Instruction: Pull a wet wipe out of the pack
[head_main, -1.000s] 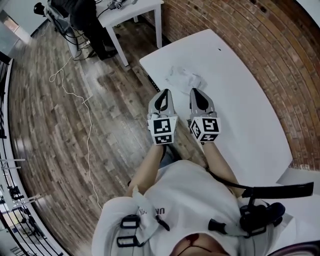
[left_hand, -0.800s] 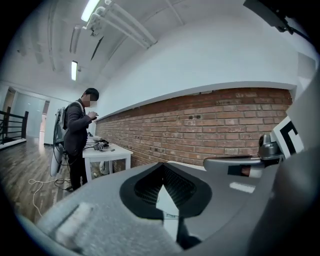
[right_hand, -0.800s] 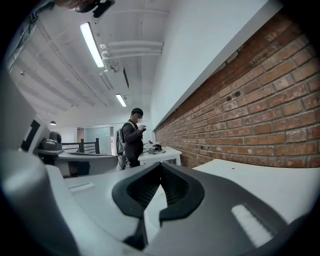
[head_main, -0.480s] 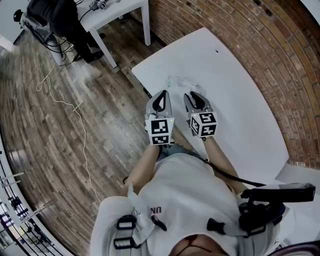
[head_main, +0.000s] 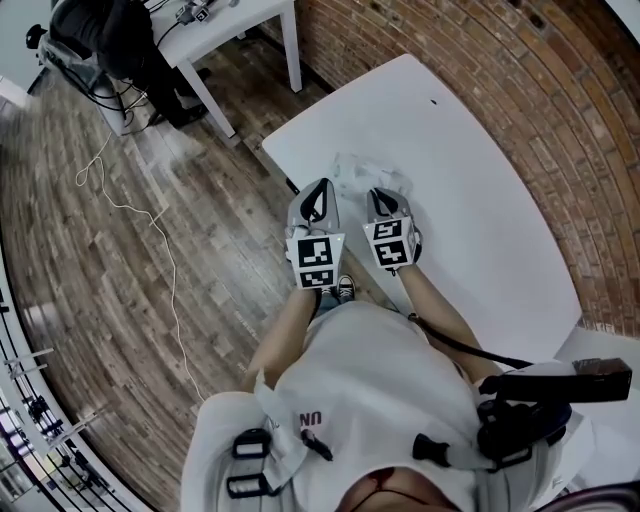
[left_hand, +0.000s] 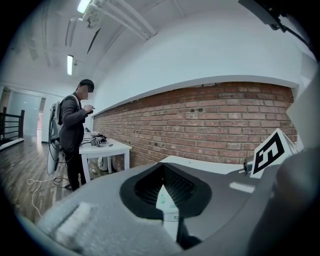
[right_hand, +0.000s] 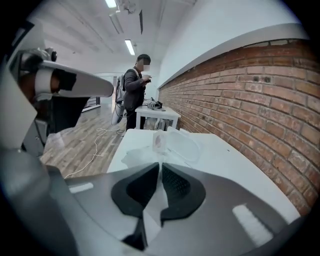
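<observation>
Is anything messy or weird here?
Nothing is spilled or broken. The pack looks rumpled and sits close to the table's near edge, with its clear lid flipped open. A thin white cable also snakes loose across the floor.

Brick wall (head_main: 520, 60), wood floor (head_main: 120, 280), side table (head_main: 240, 18)

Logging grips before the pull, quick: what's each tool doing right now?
Left tool: closed on the white, green-printed wet wipe pack.
Right tool: jaws closing, pinching a thin white wet wipe sheet.
</observation>
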